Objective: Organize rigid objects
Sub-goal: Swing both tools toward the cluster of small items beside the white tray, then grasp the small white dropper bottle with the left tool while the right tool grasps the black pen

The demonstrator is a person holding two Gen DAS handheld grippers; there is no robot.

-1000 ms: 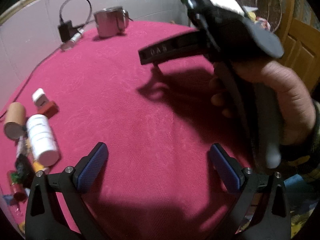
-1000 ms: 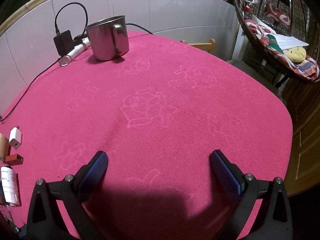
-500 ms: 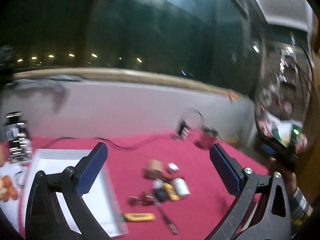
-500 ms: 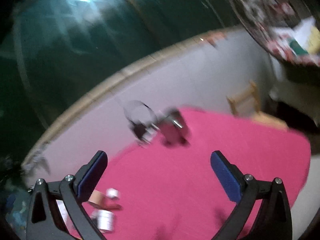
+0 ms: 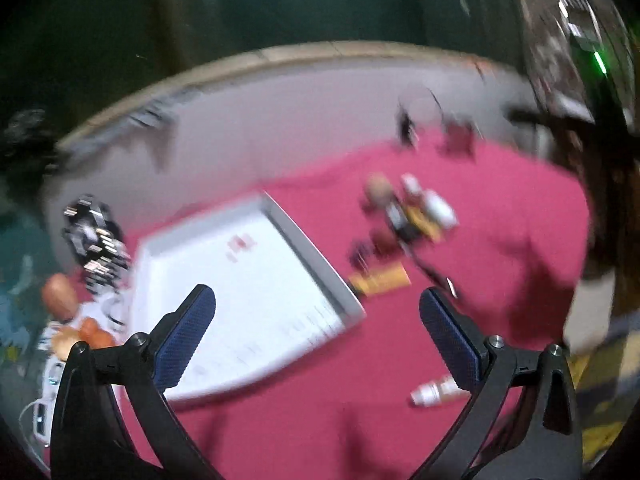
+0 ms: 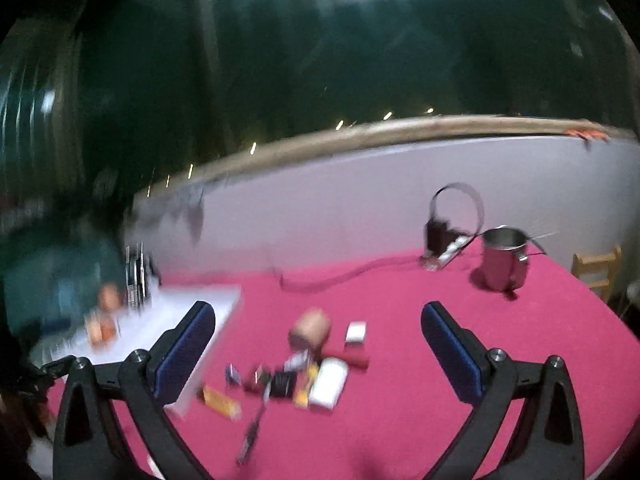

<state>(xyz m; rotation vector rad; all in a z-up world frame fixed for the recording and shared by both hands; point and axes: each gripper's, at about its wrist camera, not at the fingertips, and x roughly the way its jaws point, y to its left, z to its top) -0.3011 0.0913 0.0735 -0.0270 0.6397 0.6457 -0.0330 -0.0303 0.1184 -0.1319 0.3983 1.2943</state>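
Both grippers, left (image 5: 318, 330) and right (image 6: 318, 346), hang spread wide and empty; the blurred clutter (image 6: 296, 376) at lower centre invites a mis-aimed grab.

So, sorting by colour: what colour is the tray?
White, with grey rim; the tray shows best in the left wrist view.

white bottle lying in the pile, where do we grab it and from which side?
Grip the white bottle across its body, mid-length, coming from above with the right hand-held gripper. It lies on its side on the pink cloth, so the long flanks are the faces to pinch. Its left flank is crowded by clutter; blur hides exact clearance.
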